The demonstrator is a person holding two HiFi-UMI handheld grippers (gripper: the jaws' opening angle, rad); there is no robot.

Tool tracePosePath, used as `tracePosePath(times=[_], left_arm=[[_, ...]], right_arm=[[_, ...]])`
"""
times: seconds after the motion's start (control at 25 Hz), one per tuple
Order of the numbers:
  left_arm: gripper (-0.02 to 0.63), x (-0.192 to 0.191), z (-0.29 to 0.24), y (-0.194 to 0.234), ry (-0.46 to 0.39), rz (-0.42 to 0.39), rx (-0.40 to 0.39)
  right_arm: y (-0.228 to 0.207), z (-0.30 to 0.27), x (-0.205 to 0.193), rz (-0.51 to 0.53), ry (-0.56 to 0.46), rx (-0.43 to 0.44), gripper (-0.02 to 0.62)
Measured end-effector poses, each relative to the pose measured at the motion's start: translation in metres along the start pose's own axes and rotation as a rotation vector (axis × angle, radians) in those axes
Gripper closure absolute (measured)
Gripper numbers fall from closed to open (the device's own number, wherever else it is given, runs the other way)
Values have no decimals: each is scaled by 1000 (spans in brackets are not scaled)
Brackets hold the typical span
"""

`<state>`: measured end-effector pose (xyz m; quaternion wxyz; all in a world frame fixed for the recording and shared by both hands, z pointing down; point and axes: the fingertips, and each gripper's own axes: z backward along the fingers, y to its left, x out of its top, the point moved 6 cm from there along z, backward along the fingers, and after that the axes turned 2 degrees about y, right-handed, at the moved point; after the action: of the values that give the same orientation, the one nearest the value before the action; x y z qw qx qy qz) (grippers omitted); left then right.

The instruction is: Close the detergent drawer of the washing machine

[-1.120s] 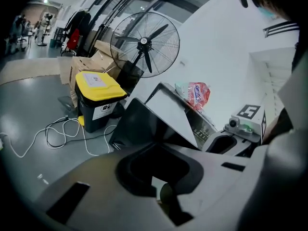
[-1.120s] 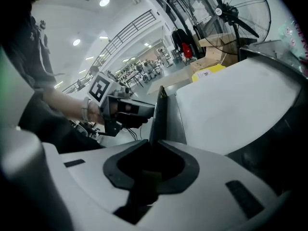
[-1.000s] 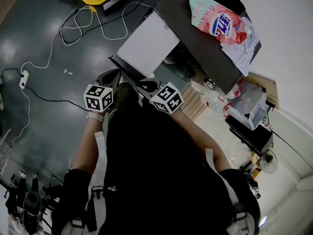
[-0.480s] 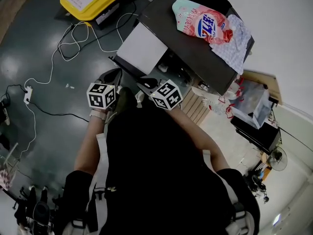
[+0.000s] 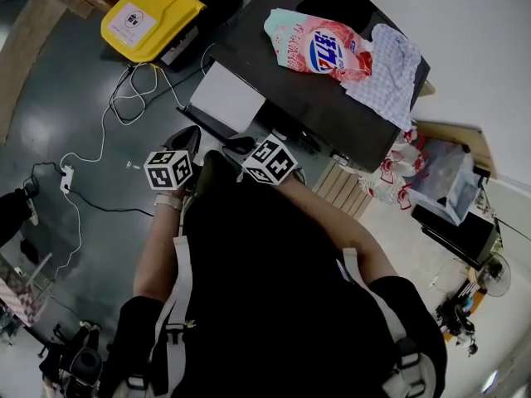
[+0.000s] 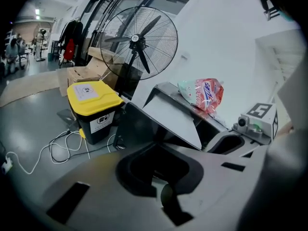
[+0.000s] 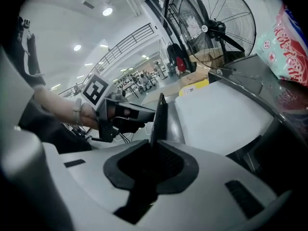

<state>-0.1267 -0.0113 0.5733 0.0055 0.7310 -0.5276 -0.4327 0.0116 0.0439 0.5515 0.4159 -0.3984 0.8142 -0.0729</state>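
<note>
The dark washing machine [image 5: 319, 98] stands ahead of me, with a white panel [image 5: 228, 98] with a dark rim standing out from its front. My right gripper [image 5: 235, 145] is at that rim's near end. In the right gripper view the thin dark rim [image 7: 159, 112] rises from between the closed jaws of my right gripper [image 7: 154, 146]. My left gripper [image 5: 189, 135] hangs just left of it over the floor, shut and empty. The left gripper view shows the left gripper [image 6: 161, 177], the tilted white panel [image 6: 173, 117] and the right gripper [image 6: 240, 131] beside it.
A pink detergent bag [image 5: 315, 50] and a patterned cloth [image 5: 382, 69] lie on the machine's top. A yellow-lidded bin [image 5: 149, 15] stands to the left, and a large floor fan [image 6: 139, 44] beyond it. White cables [image 5: 108, 123] trail over the grey floor. A slatted stand [image 5: 342, 185] is on the right.
The head view has shifted, so the machine, bag and yellow bin sit lower and further left in the picture. Both grippers keep their places by the panel's rim.
</note>
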Motion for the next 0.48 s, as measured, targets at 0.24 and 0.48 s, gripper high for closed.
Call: tracePosePath(times=[0.24, 0.48], left_arm=[[599, 8, -13, -9, -15, 29, 56], [598, 15, -27, -26, -1, -13, 115]], right_arm=[[-18, 6, 2, 12, -13, 45, 526], [-34, 15, 5, 22, -37, 59, 525]])
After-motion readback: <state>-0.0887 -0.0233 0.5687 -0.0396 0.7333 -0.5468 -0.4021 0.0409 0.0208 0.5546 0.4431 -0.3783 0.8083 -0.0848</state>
